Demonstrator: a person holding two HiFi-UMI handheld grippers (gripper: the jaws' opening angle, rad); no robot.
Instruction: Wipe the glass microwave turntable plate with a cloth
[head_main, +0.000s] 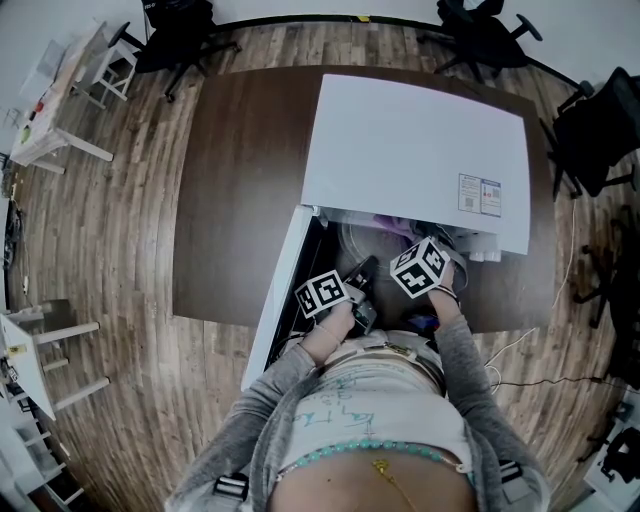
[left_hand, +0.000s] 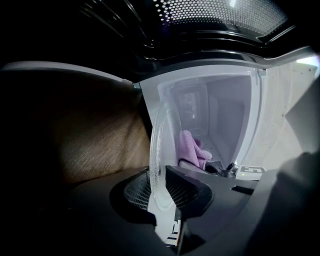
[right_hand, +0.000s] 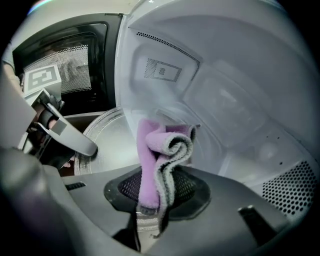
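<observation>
Clearly the left gripper is clamped on the glass turntable plate. The plate stands on edge between its jaws and rises above them, in front of the open microwave on the bench. The right gripper pinches a folded purple cloth, which sticks up from its jaws inside the white oven cavity. From the right gripper, the plate lies just to the left of the cloth. Whether cloth and glass touch cannot be told.
</observation>
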